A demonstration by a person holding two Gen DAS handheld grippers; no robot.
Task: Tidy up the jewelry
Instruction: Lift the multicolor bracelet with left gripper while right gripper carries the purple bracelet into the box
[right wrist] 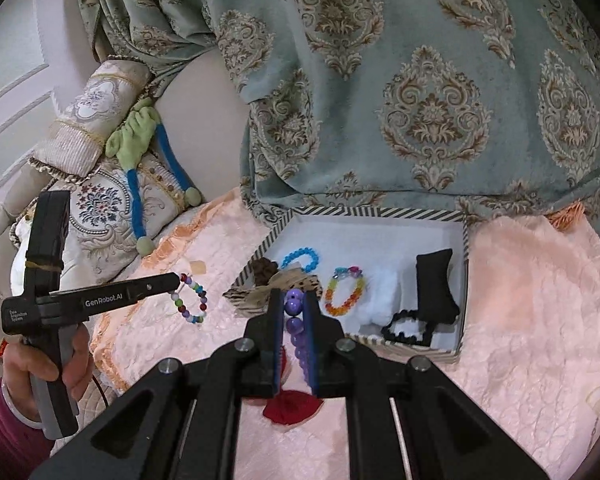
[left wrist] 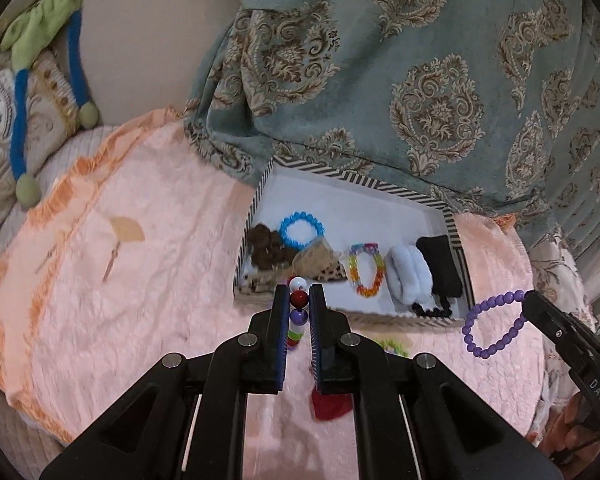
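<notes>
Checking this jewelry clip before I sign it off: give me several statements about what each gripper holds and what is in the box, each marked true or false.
1. The left gripper is shut on a multicolored bead bracelet. True.
2. The right gripper is open and holds nothing. False: it is shut on the purple bead bracelet.
3. The blue bead bracelet lies inside the striped box. True.
4. The rainbow bracelet lies on the pink cloth outside the box. False: it lies inside the box, beside a white pad.
5. A black bead bracelet lies in the box near the black cushion. True.
</notes>
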